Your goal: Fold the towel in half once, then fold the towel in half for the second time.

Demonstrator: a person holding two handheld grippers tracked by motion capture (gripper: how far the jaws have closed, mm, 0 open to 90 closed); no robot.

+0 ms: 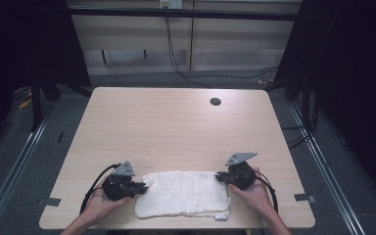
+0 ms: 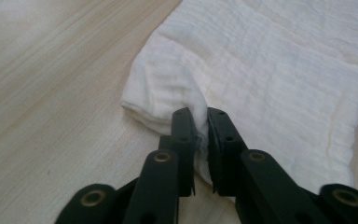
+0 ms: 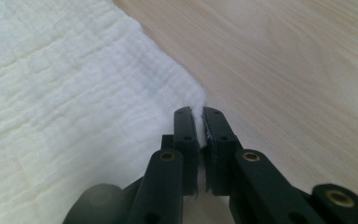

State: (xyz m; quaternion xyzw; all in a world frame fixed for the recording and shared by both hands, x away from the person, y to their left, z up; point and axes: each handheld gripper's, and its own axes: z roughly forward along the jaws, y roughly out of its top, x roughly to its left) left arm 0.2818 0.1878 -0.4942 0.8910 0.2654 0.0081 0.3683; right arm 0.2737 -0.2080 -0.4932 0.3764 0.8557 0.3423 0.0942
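Note:
A folded white cloth [image 1: 182, 193] lies flat near the front edge of the light wooden table [image 1: 176, 127]. My left gripper [image 1: 142, 186] pinches the cloth's far left corner; in the left gripper view the cloth [image 2: 279, 70] bunches between the black jaws of that gripper [image 2: 201, 114]. My right gripper [image 1: 219, 176] is shut on the far right corner, and in the right gripper view a thin fold of cloth [image 3: 74, 93] sits between the tips of this gripper [image 3: 198, 112]. A hand holds each gripper from below.
A small dark round hole [image 1: 215, 101] sits in the table near the far right. Black cables [image 1: 176, 54] hang at the back wall. A small tag [image 1: 220, 217] sticks out at the cloth's near right corner.

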